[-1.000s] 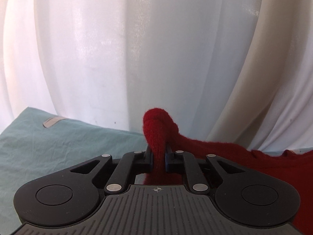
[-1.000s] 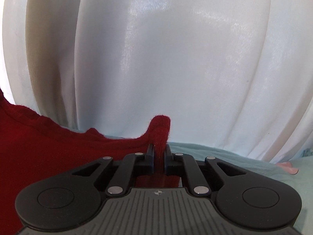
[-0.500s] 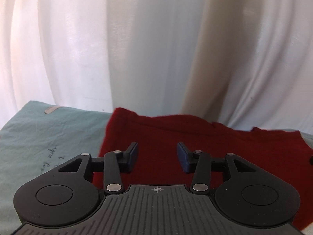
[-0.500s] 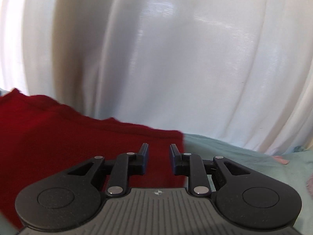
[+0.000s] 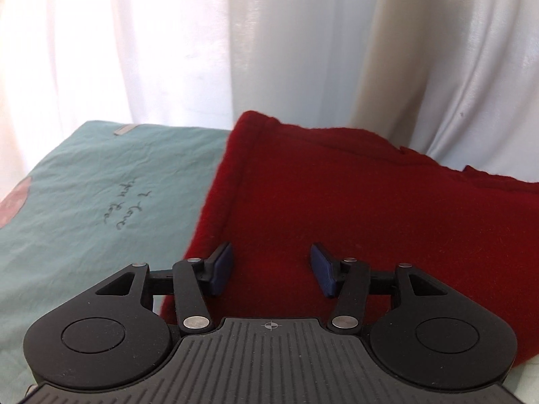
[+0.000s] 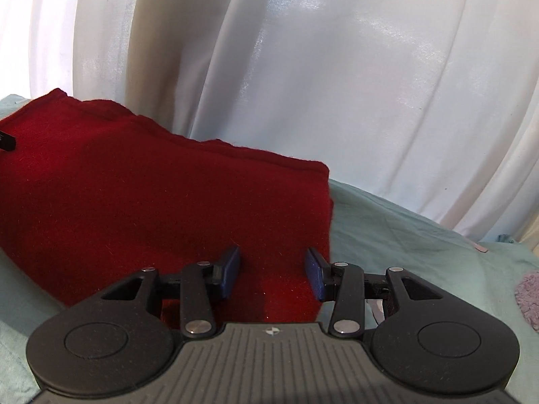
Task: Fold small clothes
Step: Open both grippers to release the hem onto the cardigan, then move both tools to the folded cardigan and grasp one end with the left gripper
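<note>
A dark red knitted garment (image 5: 370, 208) lies folded flat on a pale green sheet (image 5: 77, 202). In the left wrist view my left gripper (image 5: 272, 262) hovers over its left part, jaws apart and still opening, nothing between the blue pads (image 5: 223, 266). In the right wrist view the same red garment (image 6: 151, 202) fills the left half, its right edge just past my right gripper (image 6: 273, 266). That gripper's jaws are opening too, with only the cloth's surface seen below them and no fold pinched.
White curtains (image 5: 303, 50) hang close behind the bed's far edge. The green sheet (image 6: 421, 235) carries handwritten text (image 5: 126, 205) left of the garment. A lilac fuzzy item (image 6: 529, 296) lies at the far right, and a pink patch (image 5: 13, 198) at the far left.
Both grippers were shut on raised corners of the red garment. They have let go, the jaws have spread, and both have drawn back while the garment now lies flat.
</note>
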The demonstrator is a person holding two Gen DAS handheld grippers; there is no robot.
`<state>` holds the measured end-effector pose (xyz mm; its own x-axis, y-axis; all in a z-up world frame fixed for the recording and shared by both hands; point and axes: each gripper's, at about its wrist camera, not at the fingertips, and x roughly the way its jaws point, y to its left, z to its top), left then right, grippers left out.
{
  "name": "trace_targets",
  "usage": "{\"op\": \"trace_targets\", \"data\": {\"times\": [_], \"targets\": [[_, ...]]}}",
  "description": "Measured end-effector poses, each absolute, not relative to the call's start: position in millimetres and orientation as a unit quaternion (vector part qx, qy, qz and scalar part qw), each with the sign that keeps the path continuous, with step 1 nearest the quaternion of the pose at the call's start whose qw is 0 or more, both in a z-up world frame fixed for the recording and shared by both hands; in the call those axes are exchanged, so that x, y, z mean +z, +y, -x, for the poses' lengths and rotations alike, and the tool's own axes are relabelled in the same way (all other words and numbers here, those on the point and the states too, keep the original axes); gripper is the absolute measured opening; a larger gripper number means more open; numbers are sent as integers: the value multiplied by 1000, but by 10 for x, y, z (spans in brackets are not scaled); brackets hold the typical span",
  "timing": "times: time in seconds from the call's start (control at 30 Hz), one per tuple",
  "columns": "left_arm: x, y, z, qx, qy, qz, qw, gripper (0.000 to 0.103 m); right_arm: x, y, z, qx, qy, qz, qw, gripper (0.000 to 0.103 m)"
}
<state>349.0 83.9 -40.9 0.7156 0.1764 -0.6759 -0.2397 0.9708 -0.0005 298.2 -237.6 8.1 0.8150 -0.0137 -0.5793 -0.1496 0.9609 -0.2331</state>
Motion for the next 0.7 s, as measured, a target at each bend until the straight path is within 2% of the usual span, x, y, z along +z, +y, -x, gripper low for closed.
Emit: {"op": "trace_targets", "data": {"times": [0.03,0.07,0.1,0.17,0.33,0.53,0.67,0.7], "targets": [[-404,874,-3415,116,358,48,925,57,148,-2428,-2903,35,304,123,944,41],[-402,909,-3335,118,354,51,926,61,194,-2457,-2838,41,301,105,947,42],[-410,942,-3270,126,355,51,925,69,237,-2502,-2747,47,303,78,949,46],[-427,1006,-3157,148,359,45,920,74,238,-2580,-2627,51,320,31,946,50],[-463,1175,-2890,153,366,54,916,74,102,-2707,-2469,34,350,-22,936,58],[-457,1138,-2873,143,377,47,914,74,-117,-2771,-2447,46,400,-55,914,58],[-425,1099,-2903,148,382,49,911,74,-173,-2689,-2544,46,392,-43,918,57],[-420,1099,-2902,148,384,52,910,74,-177,-2656,-2564,44,386,-33,921,55]]}}
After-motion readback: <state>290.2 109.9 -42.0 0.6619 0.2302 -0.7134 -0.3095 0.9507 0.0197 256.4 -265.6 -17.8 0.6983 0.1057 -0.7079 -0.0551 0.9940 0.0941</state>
